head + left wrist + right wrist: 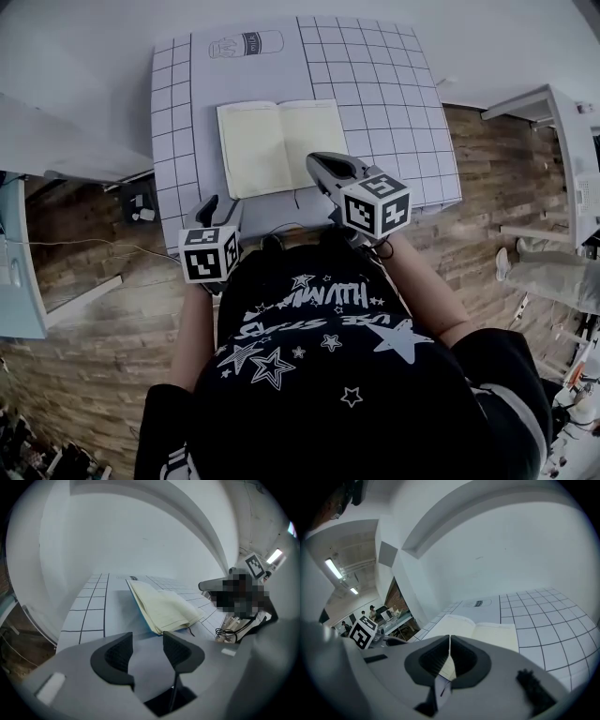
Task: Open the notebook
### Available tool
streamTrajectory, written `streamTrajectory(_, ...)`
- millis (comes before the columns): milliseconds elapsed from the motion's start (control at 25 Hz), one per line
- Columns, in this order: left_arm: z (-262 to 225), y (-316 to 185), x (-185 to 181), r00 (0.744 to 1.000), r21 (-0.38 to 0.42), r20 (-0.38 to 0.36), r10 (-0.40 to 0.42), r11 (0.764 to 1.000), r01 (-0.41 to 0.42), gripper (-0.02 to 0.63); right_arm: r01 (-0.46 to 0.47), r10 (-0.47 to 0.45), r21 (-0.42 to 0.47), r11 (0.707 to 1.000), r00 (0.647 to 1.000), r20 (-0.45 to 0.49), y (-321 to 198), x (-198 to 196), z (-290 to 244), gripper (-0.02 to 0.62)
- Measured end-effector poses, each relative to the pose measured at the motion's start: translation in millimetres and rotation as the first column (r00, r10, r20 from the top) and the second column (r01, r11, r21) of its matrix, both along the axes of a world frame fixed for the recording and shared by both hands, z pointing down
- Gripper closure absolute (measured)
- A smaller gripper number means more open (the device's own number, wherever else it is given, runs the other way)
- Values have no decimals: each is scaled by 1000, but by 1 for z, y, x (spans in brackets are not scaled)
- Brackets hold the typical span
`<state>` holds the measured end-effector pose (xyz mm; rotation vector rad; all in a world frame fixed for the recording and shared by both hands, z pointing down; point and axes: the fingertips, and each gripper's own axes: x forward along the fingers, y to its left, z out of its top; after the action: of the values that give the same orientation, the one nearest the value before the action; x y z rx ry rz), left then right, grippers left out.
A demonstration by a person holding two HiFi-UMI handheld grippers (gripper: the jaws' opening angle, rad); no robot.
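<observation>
The notebook (281,145) lies open and flat on the gridded white table mat (394,103), cream pages up, with a blue cover edge showing beneath in the left gripper view (164,609). My right gripper (316,163) hovers over the notebook's near right corner, and its jaws are shut with nothing seen between them (449,651); the open pages (492,632) lie just ahead of it. My left gripper (220,208) sits at the table's near edge, left of the notebook and apart from it. It is open and empty (147,648).
A printed bottle outline (246,43) marks the mat's far side. Wooden floor surrounds the small table. White furniture (56,150) stands at the left, and shelving (572,150) and a person's shoe (503,264) at the right. A black cable (232,632) hangs by the table's near edge.
</observation>
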<state>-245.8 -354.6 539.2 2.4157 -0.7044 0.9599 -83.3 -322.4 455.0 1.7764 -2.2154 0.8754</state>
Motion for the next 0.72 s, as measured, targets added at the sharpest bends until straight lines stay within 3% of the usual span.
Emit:
streamTrajectory(400, -46, 4, -4, 994, 31, -106, 5, 1000, -2, 394, -3, 3, -7, 1000, 1000, 15, 6, 0, 4, 577)
streamTrajectory(720, -92, -11, 7, 985, 166, -173, 22, 986, 7, 441, -26, 26, 4, 1000, 1000, 13, 12, 6, 1, 578)
